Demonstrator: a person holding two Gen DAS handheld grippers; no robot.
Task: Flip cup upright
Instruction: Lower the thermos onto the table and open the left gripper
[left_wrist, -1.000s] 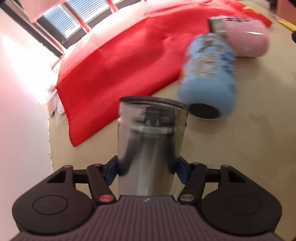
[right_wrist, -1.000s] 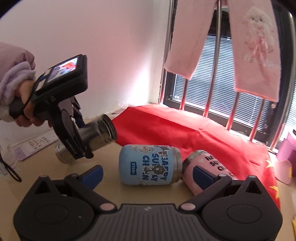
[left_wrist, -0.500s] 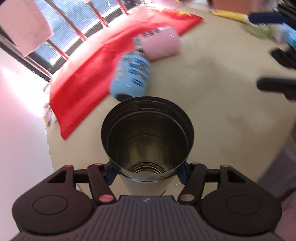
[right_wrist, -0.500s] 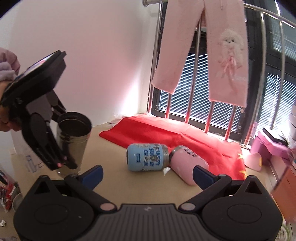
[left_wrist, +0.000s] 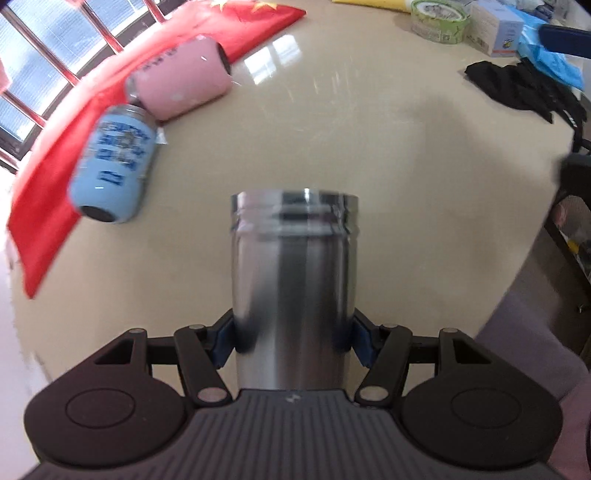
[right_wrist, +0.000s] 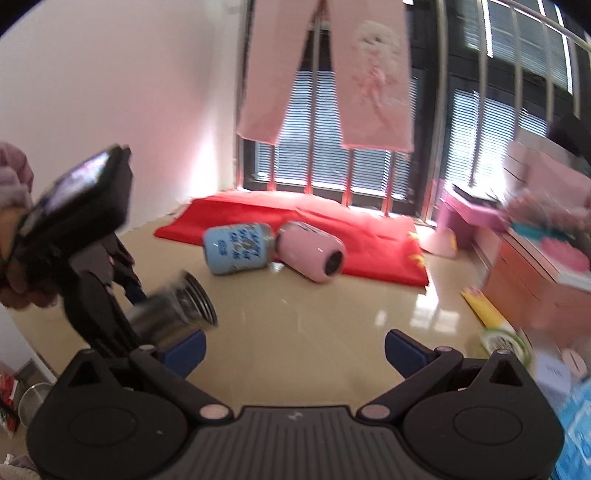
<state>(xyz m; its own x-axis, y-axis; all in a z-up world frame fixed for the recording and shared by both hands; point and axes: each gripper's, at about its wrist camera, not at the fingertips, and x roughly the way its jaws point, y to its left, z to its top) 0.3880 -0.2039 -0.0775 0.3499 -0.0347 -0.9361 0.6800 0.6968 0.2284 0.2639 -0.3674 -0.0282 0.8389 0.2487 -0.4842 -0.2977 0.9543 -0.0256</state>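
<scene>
My left gripper (left_wrist: 293, 341) is shut on a steel cup (left_wrist: 293, 288), its blue pads on both sides of the body. In the right wrist view the left gripper (right_wrist: 110, 295) holds the steel cup (right_wrist: 173, 310) tilted in the air above the table, its open mouth pointing right and toward the camera. A blue cup (left_wrist: 112, 171) and a pink cup (left_wrist: 181, 83) lie on their sides by the red cloth; they also show in the right wrist view, the blue cup (right_wrist: 238, 249) and the pink cup (right_wrist: 310, 254). My right gripper (right_wrist: 293, 347) is open and empty.
A red cloth (right_wrist: 295, 218) covers the far side of the beige table (left_wrist: 332, 129) under the window. A tape roll (left_wrist: 439, 18), boxes and a black cloth (left_wrist: 524, 85) lie at the right. A yellow item (right_wrist: 484, 306) and pink boxes (right_wrist: 546, 266) stand at the right.
The left gripper has swung the steel cup from mouth-up, where I saw inside it, to a tilted pose with its side toward the camera. The right gripper view has shifted right.
</scene>
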